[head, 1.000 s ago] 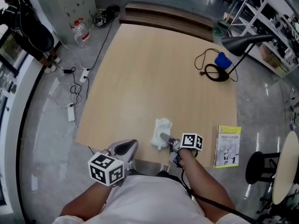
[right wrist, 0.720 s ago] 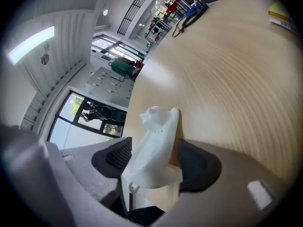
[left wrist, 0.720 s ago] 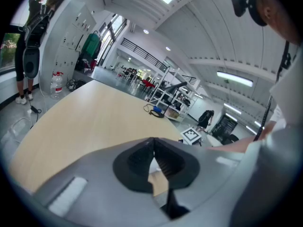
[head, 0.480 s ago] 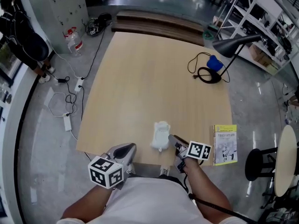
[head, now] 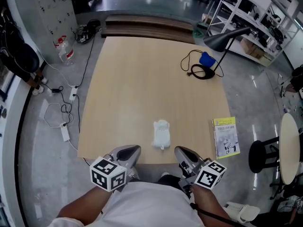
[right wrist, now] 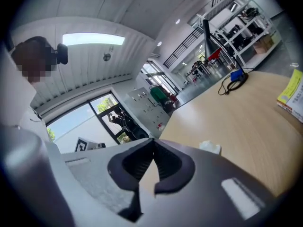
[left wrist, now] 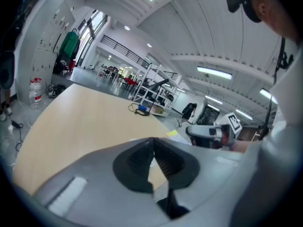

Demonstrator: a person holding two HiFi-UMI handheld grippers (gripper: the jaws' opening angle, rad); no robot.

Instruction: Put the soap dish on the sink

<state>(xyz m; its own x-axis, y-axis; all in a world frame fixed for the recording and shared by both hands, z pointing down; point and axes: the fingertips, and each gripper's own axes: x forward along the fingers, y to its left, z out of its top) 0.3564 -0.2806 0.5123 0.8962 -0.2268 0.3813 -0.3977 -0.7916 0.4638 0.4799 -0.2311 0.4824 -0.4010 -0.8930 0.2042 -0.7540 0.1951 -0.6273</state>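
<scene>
A small white soap dish point(head: 161, 134) lies on the light wooden table point(head: 142, 79) near its front edge, with nothing touching it. It also shows past the right jaws in the right gripper view point(right wrist: 210, 147). My left gripper point(head: 128, 152) is held at the table's near edge, left of the dish, jaws shut and empty point(left wrist: 152, 148). My right gripper point(head: 182, 154) hangs just off the front edge, right of the dish, jaws shut on nothing point(right wrist: 152, 151). No sink is visible in any view.
A black desk lamp point(head: 222, 39) and a blue object with a coiled cable point(head: 206, 59) stand at the table's far right. A yellow book point(head: 225, 136) lies at the right edge. A stool point(head: 264, 161) stands to the right, and a water bottle point(head: 64, 51) and cables are on the floor to the left.
My right gripper has drawn back from the white dish toward my body and risen, and its jaws have gone from open to shut. The dish stays on the table. The left gripper has hardly moved.
</scene>
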